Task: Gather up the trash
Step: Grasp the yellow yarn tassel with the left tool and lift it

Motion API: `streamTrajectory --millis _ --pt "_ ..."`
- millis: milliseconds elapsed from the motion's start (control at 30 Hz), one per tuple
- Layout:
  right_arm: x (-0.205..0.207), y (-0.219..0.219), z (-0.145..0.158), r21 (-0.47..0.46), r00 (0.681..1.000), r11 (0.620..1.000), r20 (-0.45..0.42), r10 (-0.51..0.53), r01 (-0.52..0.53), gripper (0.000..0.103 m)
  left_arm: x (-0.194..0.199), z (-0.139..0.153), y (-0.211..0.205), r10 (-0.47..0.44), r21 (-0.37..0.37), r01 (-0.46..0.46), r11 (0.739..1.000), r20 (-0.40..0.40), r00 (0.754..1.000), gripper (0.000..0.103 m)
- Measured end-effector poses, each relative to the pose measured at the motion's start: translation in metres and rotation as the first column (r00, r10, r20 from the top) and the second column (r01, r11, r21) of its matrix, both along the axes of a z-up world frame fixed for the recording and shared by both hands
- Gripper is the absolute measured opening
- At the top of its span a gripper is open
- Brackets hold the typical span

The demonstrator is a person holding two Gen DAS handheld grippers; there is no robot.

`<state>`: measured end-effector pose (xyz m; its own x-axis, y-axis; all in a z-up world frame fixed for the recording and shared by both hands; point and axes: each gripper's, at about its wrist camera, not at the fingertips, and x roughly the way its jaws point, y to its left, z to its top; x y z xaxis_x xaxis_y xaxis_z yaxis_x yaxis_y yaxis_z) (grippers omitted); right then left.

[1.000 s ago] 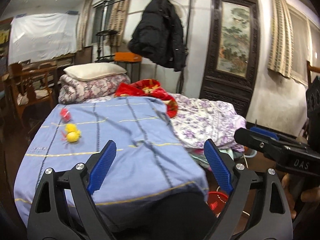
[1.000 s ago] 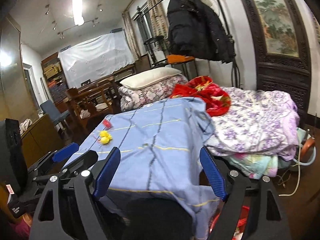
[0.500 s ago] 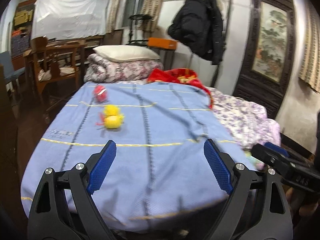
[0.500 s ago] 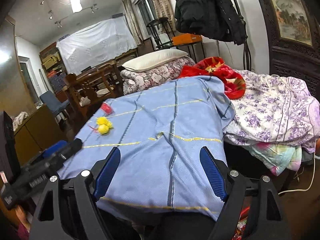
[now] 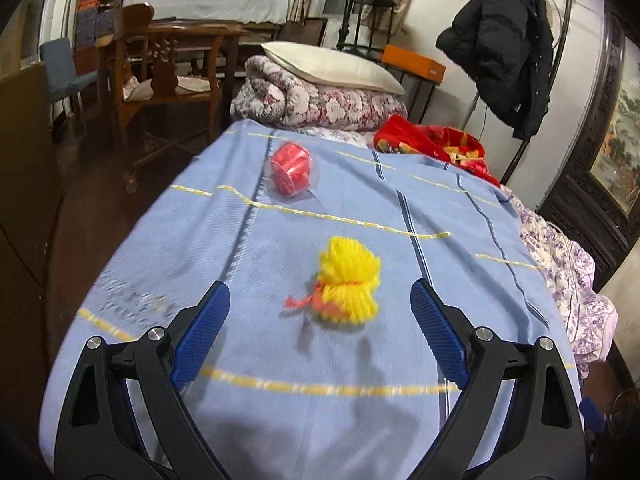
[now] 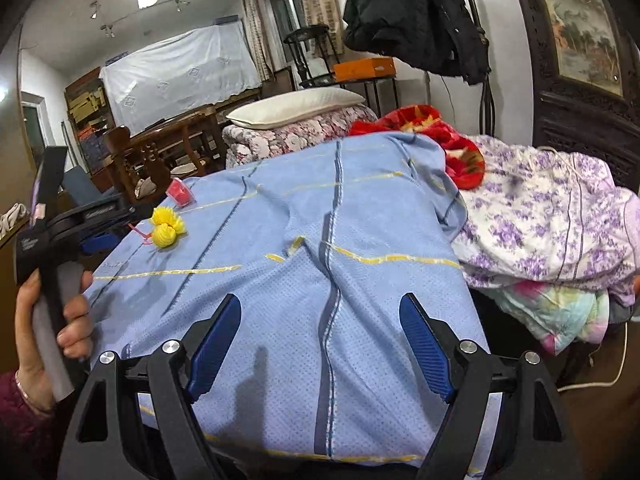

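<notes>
A bed [image 5: 248, 280] filling most of both views, spread with a light blue blanket [image 6: 320, 240] crossed by yellow and navy lines; probably laid flat to give a plain surface for the scattered bits. Behind it, a folded floral quilt [image 5: 320, 104] topped by a white pillow [image 5: 328, 66], stacked at the head, out of the way. To the right, a crumpled purple-flowered sheet [image 6: 552, 216] and a red blanket [image 5: 436, 146], bunched against the blue one. A black coat [image 5: 504, 40] hanging on a stand beyond.

Left claw [image 5: 320, 332] released, blue pads spread wide and empty, aimed straight at the trash, seemingly lined up to straddle it. Right claw [image 6: 320, 340] likewise released and empty, low over the near end of the blanket, well apart from the trash; likely waiting its turn.

Yellow yarn bundle [image 5: 348, 288] lying on the blanket just ahead of the left claw, between its pads in the line of sight: two fluffy pom-like lobes pinched at the waist, with a thin orange-red strand trailing to its left. Soft, light, easily squashed by the look of it. Farther up the bed, a small red cup-like object [image 5: 291, 174], on its side, blurred; perhaps wrapped in clear film, hard to tell
</notes>
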<state>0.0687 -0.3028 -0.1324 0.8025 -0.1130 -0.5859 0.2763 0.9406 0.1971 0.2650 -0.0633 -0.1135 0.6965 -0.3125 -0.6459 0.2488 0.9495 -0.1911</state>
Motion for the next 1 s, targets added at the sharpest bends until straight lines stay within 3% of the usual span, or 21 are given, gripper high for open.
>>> streamTrajectory --millis 300,367,433,500,733,1000 --pt "0.009 0.003 -0.005 0.02 1.0 1.0 -0.025 0.004 -0.004 0.08 0.02 -0.016 -0.03 -0.021 0.113 0.03 0.993 -0.085 0.996 0.087" --pt "0.01 0.003 -0.007 0.029 1.0 1.0 -0.029 0.004 -0.003 0.08 0.021 -0.017 -0.03 -0.035 0.107 0.046 0.993 -0.098 0.995 0.072" --pt "0.012 0.0 -0.008 0.046 0.999 0.999 -0.032 0.001 0.001 0.08 0.021 -0.02 -0.031 -0.073 0.089 0.084 0.992 -0.125 0.989 0.045" --pt "0.011 0.0 -0.008 0.056 1.0 0.998 -0.03 -0.003 0.005 0.08 0.018 -0.018 -0.028 -0.089 0.07 0.098 0.993 -0.114 0.989 0.038" --pt "0.01 -0.001 -0.009 0.057 0.999 0.998 -0.032 -0.011 0.013 0.08 -0.024 0.0 -0.023 -0.067 0.124 0.06 0.99 0.055 0.996 0.038" --pt "0.011 0.002 -0.009 0.04 0.999 0.999 -0.044 -0.014 0.016 0.08 -0.049 0.005 -0.002 -0.008 0.131 -0.008 0.991 0.121 0.993 0.038"
